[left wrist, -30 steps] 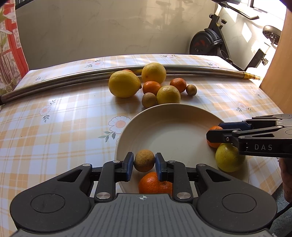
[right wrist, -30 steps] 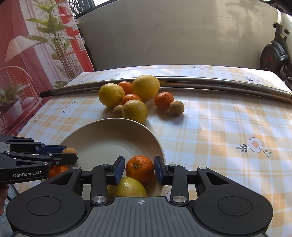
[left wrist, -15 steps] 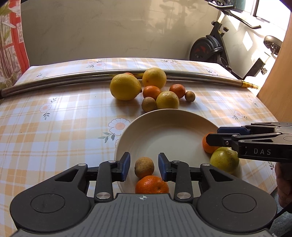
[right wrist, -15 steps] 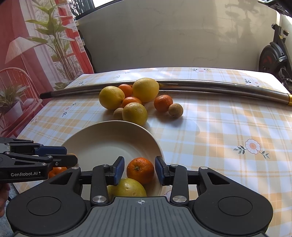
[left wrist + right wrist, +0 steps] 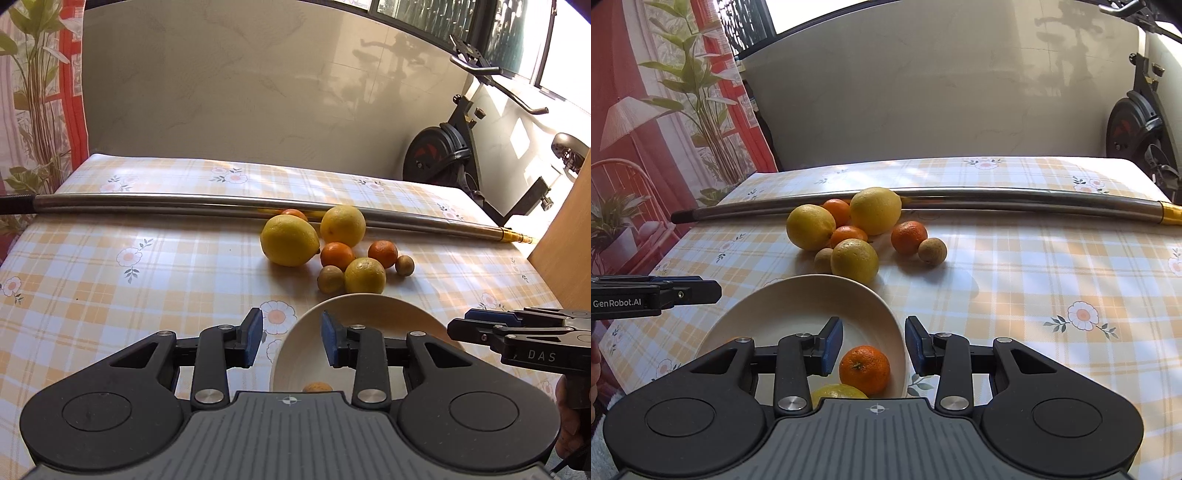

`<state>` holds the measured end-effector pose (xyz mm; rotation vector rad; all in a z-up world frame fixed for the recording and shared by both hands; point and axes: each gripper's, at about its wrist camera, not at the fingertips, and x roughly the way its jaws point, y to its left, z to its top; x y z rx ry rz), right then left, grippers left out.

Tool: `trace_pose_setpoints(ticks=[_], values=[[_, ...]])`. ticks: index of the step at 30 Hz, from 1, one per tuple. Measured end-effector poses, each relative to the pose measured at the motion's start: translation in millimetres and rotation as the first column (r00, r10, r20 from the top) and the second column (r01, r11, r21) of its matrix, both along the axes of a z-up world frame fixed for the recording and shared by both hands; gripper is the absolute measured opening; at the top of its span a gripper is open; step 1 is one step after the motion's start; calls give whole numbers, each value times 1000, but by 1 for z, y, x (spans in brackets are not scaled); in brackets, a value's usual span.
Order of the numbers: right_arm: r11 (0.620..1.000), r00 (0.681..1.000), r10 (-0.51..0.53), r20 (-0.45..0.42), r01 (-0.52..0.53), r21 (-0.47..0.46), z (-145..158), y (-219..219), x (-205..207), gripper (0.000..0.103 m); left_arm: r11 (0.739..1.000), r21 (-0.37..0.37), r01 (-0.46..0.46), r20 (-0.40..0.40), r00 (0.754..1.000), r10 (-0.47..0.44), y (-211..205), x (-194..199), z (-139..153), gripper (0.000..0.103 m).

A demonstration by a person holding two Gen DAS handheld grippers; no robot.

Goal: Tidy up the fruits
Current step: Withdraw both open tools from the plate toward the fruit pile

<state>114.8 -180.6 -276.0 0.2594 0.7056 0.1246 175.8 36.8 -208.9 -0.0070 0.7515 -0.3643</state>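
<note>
A cream plate (image 5: 886, 314) sits on the checked bench, holding an orange mandarin (image 5: 864, 370) and, touching it on the near side, a yellow-green citrus (image 5: 837, 390). Just beyond the rim huddle three yellow lemons (image 5: 810, 226), three mandarins (image 5: 908, 237) and two small brown fruits (image 5: 932, 250)

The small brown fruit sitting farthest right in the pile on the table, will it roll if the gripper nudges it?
Probably: the small brown fruit looks round and stands free, barely touching the mandarin. Its skin looks matte, so likely not slippery.
</note>
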Motion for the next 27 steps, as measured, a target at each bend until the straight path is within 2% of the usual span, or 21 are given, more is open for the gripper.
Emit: trace_pose_setpoints(ticks=[5, 12, 14, 15, 16, 27], values=[[1000, 1000, -16, 6, 16, -11, 6, -7, 4, 35, 998, -23, -59, 23, 998, 60, 16, 9, 11, 37], [999, 999, -35, 29, 36, -36, 20, -19, 15, 35, 992, -47, -120, 8, 993, 121, 30, 29, 21, 38], [998, 999, -37, 35, 39, -45, 24, -23, 19, 35, 990, -48, -131, 14, 991, 131, 30, 35, 24, 41], [998, 999, -38, 36, 40, -52, 26, -24, 22, 35, 989, -50, -137, 18, 990, 138, 29, 38, 25, 47], [998, 999, -37, 38, 39, -57, 27, -25, 25, 35, 989, -55, -141, 23, 990, 142, 28, 40, 26, 49], [996, 1000, -5, 13, 6, -84, 25, -26, 53, 35, 992, -69, -102, 49, 993, 105, 5, 69, 31, 49]])
